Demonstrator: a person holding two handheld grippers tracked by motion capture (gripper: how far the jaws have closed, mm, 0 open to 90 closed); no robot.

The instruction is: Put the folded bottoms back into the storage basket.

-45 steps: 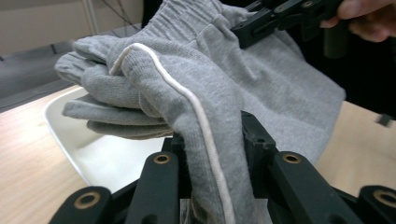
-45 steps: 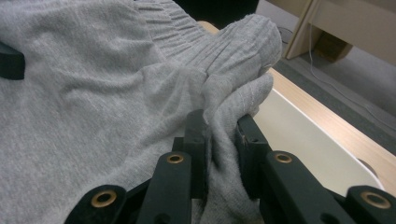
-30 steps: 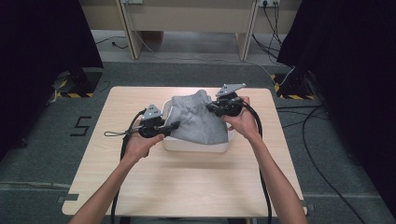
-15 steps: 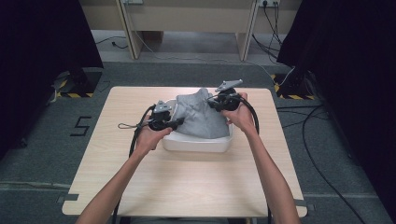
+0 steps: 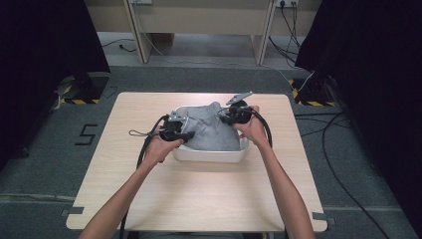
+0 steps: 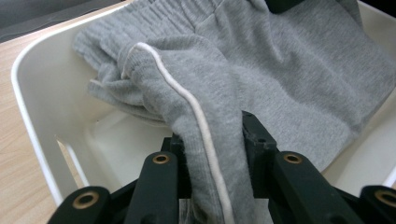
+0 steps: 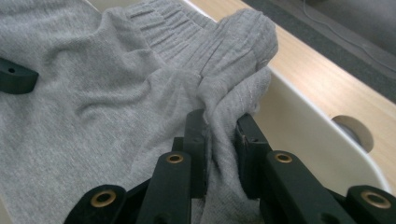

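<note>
A grey knit garment (image 5: 209,130) lies bunched in a white plastic bin (image 5: 209,155) at the middle of the table. My left gripper (image 5: 185,135) is at the bin's left side, shut on a fold of the grey garment (image 6: 212,140) with a white piped seam. My right gripper (image 5: 224,117) is at the bin's far right side, shut on a ribbed edge of the garment (image 7: 222,135). The cloth sags between the two grips into the bin (image 6: 42,121). A handle hole shows in the bin wall (image 7: 327,140).
The wooden table (image 5: 149,189) carries the bin near its far half, with bare wood in front and at both sides. Black cables (image 5: 147,144) trail from both grippers over the table. Dark curtains and floor cables surround the table.
Both hands have come down with the garment, which stood as a raised sheet above the bin and now rests crumpled inside it. The grips stay shut.
</note>
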